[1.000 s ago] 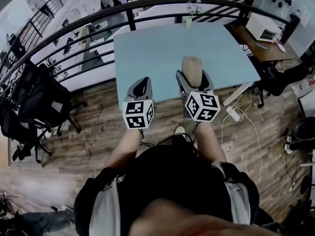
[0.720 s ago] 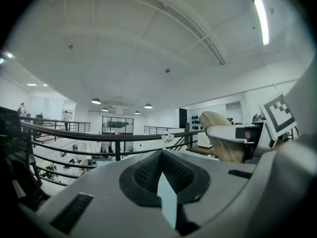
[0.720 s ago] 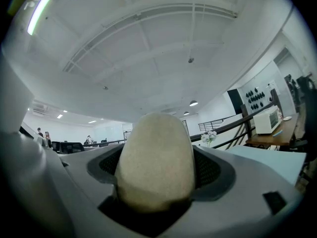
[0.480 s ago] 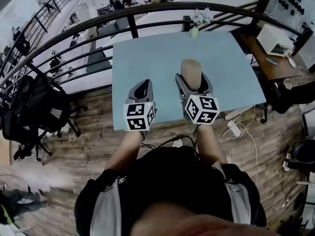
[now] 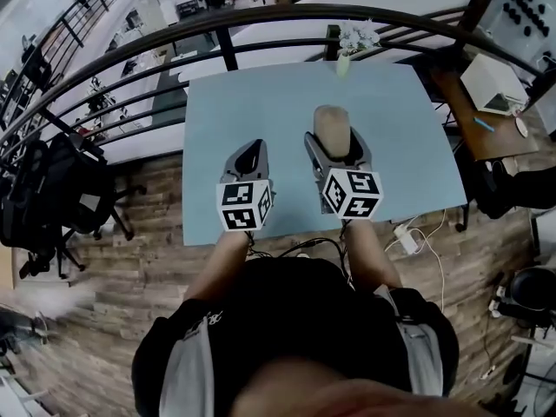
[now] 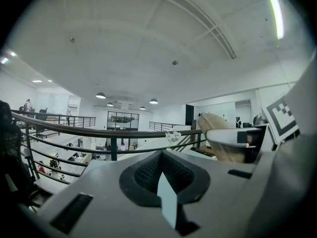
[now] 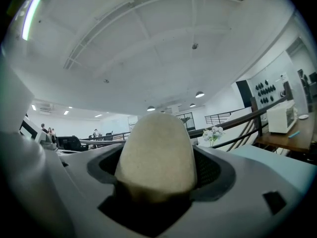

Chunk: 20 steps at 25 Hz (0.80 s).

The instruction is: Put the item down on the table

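Observation:
A rounded beige item (image 5: 331,125) stands upright between the jaws of my right gripper (image 5: 335,148), which is shut on it above the light blue table (image 5: 261,102). In the right gripper view the item (image 7: 156,152) fills the middle and hides what lies beyond the right gripper (image 7: 156,185). My left gripper (image 5: 251,151) hovers over the table's near part, to the left of the right one. Its jaws are shut with nothing in them. The left gripper (image 6: 162,175) shows only a thin slit, and the held item (image 6: 218,133) appears at the right of that view.
A small vase of white flowers (image 5: 347,43) stands at the table's far edge. A dark curved railing (image 5: 261,20) runs behind the table. A black office chair (image 5: 52,198) stands on the wooden floor at the left, a desk (image 5: 491,115) at the right.
The person has stepped closer to the table, so both grippers now sit further in over its top. The right gripper still holds the beige item and the left stays shut.

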Available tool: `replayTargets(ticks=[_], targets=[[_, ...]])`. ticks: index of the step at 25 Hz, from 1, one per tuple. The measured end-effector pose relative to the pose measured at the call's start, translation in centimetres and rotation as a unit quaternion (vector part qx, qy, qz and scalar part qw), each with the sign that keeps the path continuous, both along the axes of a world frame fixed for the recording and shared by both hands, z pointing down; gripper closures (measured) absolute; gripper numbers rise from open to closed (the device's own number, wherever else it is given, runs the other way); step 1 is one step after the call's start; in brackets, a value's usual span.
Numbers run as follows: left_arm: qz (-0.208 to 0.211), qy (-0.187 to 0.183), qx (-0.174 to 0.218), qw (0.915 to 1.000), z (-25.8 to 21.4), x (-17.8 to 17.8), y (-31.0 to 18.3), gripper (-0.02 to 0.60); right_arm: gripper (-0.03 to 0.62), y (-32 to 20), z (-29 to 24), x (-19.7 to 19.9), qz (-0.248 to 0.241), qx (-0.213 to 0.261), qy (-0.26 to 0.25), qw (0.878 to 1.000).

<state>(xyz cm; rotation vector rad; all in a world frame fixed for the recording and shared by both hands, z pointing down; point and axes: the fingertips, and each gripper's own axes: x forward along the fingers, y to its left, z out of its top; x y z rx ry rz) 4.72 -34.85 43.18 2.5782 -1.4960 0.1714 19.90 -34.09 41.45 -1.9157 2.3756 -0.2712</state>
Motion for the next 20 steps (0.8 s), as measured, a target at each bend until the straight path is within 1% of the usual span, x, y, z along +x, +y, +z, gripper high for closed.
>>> replayTargets(ticks=[3, 8, 10, 14, 20], targets=[[0.003, -0.007, -0.009, 0.9999, 0.7, 0.3, -1.6, 0.573, 0.186, -1.3, 0.5, 0.0, 0.000, -0.008, 0.000, 1.000], [0.011, -0.009, -0.008, 0.9999, 0.7, 0.4, -3.4, 0.574, 0.186, -3.0, 1.3, -0.3, 0.004, -0.015, 0.007, 1.000], [0.012, -0.009, -0.010, 0.9998, 0.9, 0.3, -3.8, 0.573, 0.186, -3.8, 2.1, -0.5, 0.005, -0.024, 0.010, 1.000], [0.007, -0.009, -0.012, 0.9999, 0.9, -0.6, -4.3, 0.572, 0.186, -5.4, 4.2, -1.3, 0.002, -0.051, 0.015, 0.999], [-0.013, -0.012, -0.021, 0.9996, 1.8, -2.8, -4.8, 0.572, 0.186, -7.7, 7.5, -2.5, -0.006, -0.087, 0.020, 0.996]])
